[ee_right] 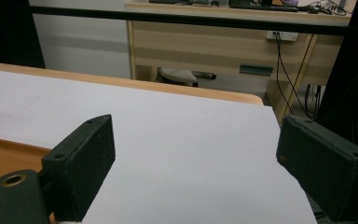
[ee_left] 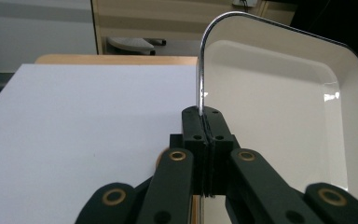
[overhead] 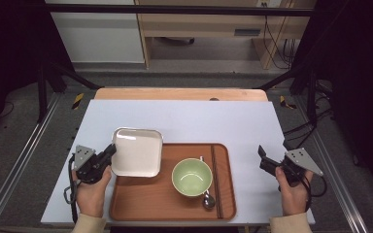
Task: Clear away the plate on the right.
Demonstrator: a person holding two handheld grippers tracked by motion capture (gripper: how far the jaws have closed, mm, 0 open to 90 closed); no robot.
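A cream square plate [overhead: 137, 151] with rounded corners lies over the far left corner of a brown tray [overhead: 172, 206]. My left gripper [overhead: 110, 150] is shut on the plate's left rim; in the left gripper view the jaws pinch the rim [ee_left: 200, 100] and the plate [ee_left: 279, 116] tilts up to the right. A green bowl [overhead: 192, 177] sits in the tray, with a metal spoon [overhead: 208, 199] and dark chopsticks [overhead: 216, 179] beside it. My right gripper [overhead: 262, 158] stands open over the white table cover [overhead: 194, 119] to the right of the tray, with nothing between its fingers [ee_right: 81, 163].
The white cover ends at a wooden table edge [overhead: 179, 93] at the far side. Beyond it is a wooden desk [ee_right: 223, 44] with cables. Black frame rails [overhead: 43, 82] stand at both sides of the table.
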